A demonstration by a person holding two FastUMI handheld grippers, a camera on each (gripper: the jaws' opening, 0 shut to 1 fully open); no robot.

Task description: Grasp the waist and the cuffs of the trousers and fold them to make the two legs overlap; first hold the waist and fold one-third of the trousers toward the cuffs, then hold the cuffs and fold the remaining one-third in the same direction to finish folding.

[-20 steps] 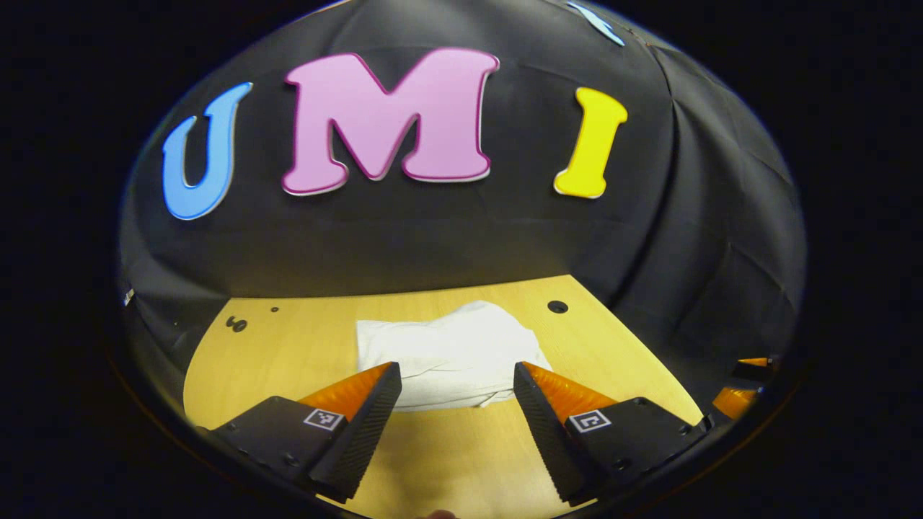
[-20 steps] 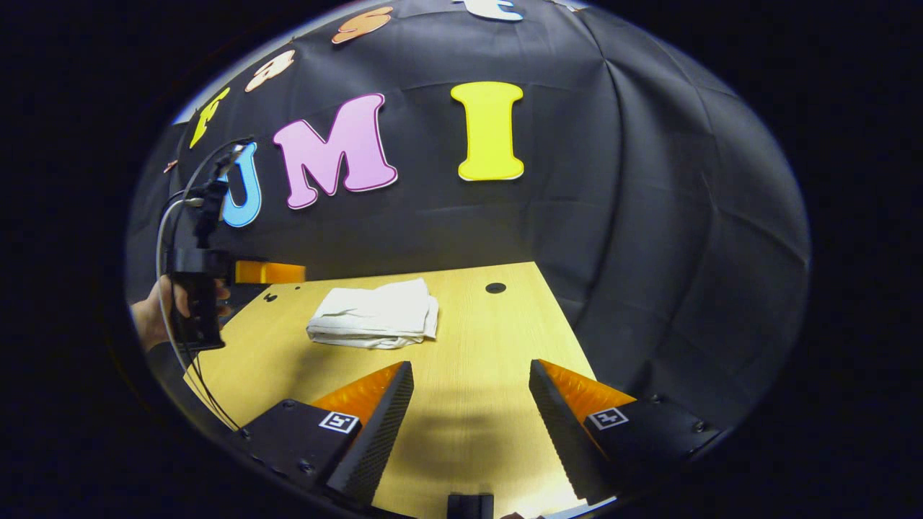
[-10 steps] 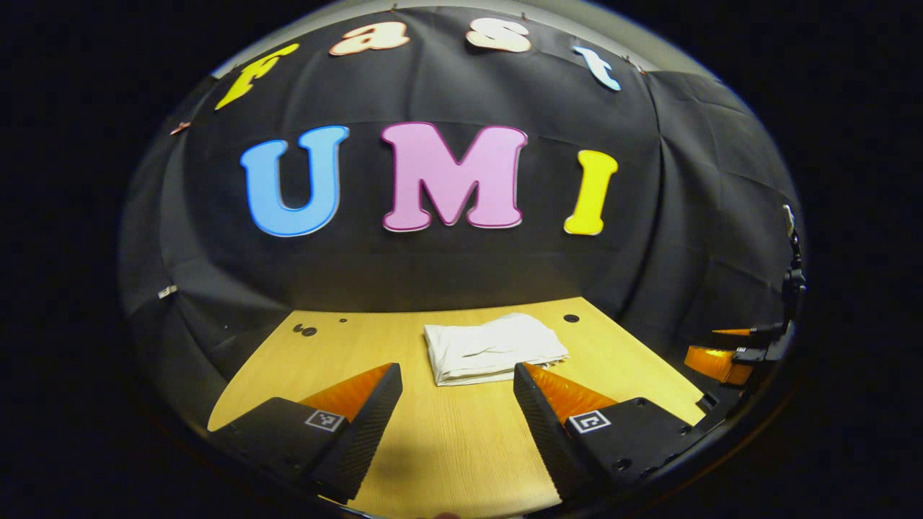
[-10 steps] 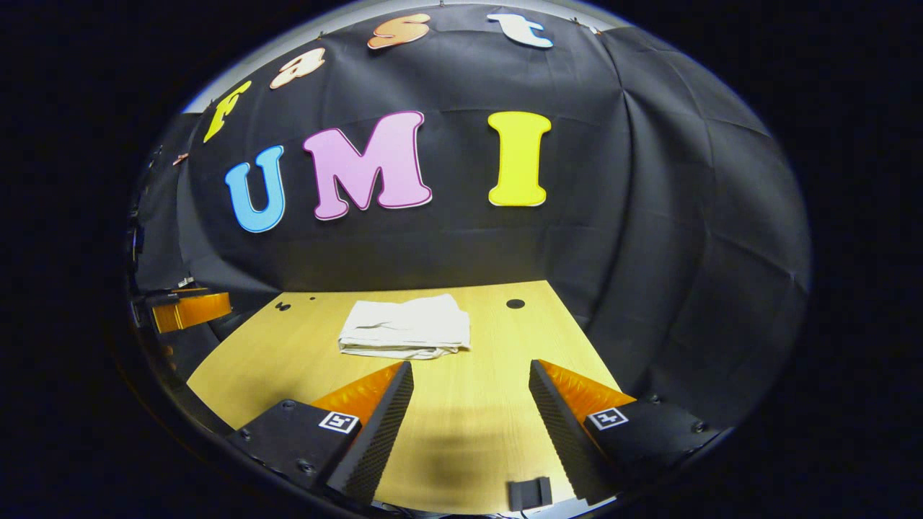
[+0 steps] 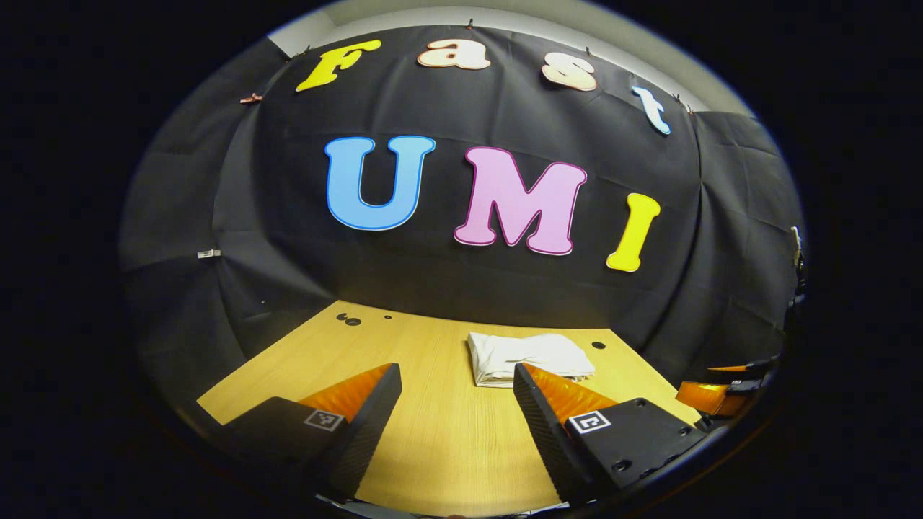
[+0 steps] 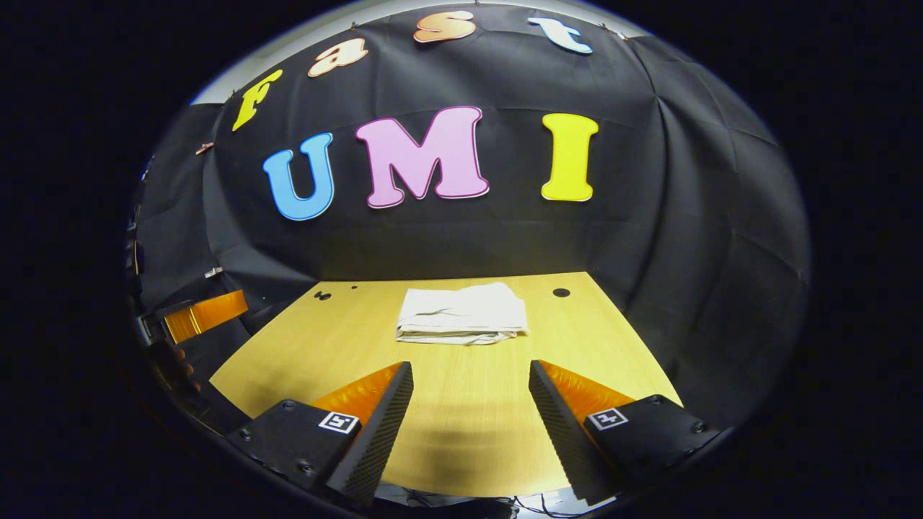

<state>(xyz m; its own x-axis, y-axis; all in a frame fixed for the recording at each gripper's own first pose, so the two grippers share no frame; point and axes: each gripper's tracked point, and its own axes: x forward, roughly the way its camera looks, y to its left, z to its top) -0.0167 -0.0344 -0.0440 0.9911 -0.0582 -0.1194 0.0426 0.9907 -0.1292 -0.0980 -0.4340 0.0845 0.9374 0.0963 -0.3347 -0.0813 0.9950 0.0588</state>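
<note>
White trousers (image 5: 530, 357) lie folded into a compact stack on the wooden table (image 5: 433, 425), near its far edge; the stack (image 6: 463, 313) looks flat and neat in the right gripper view. My left gripper (image 5: 456, 375) hangs open above the table's near part, well short of the trousers, with nothing between its fingers. My right gripper (image 6: 470, 373) is open too, over the near edge of the table (image 6: 461, 425), and holds nothing. The right gripper (image 5: 725, 386) shows at the right rim of the left gripper view, and the left gripper (image 6: 198, 318) at the left rim of the right gripper view.
Black cloth walls close the table in at the back and on both sides. A small round hole (image 6: 561, 293) sits in the tabletop beside the trousers, and two small holes (image 6: 322, 295) lie toward the far left corner.
Both grippers have drawn back from the folded trousers and risen, so the stack looks smaller and farther off. The trousers have not moved. Both grippers stayed open.
</note>
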